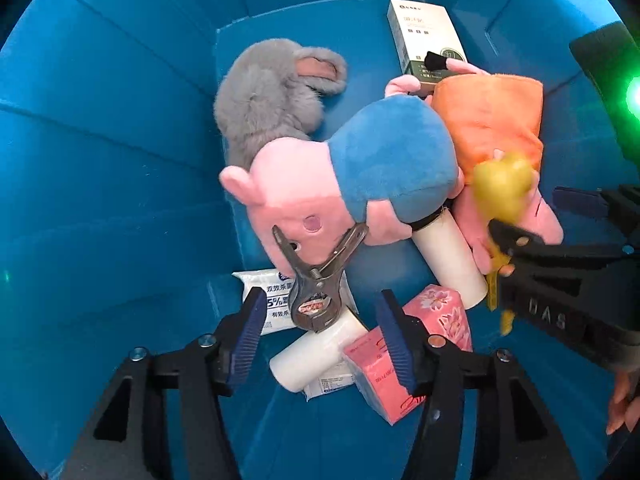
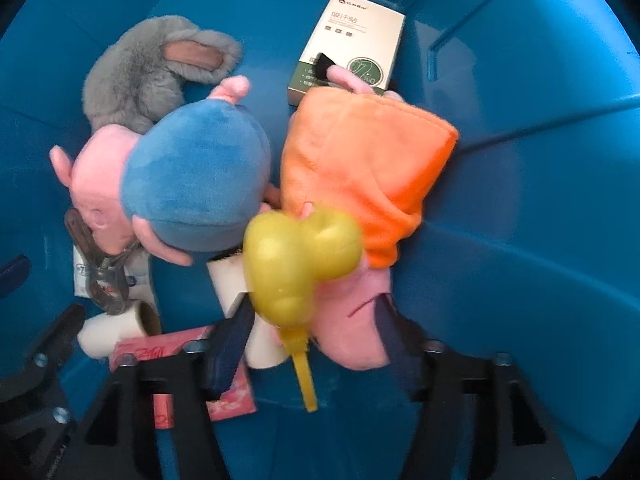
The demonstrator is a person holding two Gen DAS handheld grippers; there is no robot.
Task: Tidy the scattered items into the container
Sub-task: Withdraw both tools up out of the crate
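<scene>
Both grippers are over the inside of the blue container (image 1: pixel 100 160). My left gripper (image 1: pixel 320 328) is open and empty above a metal spring clamp (image 1: pixel 316 280), white rolls (image 1: pixel 312 352) and a pink tissue pack (image 1: pixel 416 336). My right gripper (image 2: pixel 316 332) is open, with a blurred yellow-green pepper toy (image 2: pixel 300 260) in mid-air between its fingers; the toy also shows in the left wrist view (image 1: pixel 502 184). Below lie a pink pig plush in blue (image 2: pixel 192 184), another in orange (image 2: pixel 360 168), a grey rabbit plush (image 2: pixel 140 76) and a white-green box (image 2: pixel 352 40).
A white wipes pack (image 1: pixel 272 296) lies under the clamp. The container's blue walls (image 2: pixel 520 160) rise on all sides. A person's hand (image 1: pixel 624 400) shows at the right edge behind my right gripper (image 1: pixel 560 240).
</scene>
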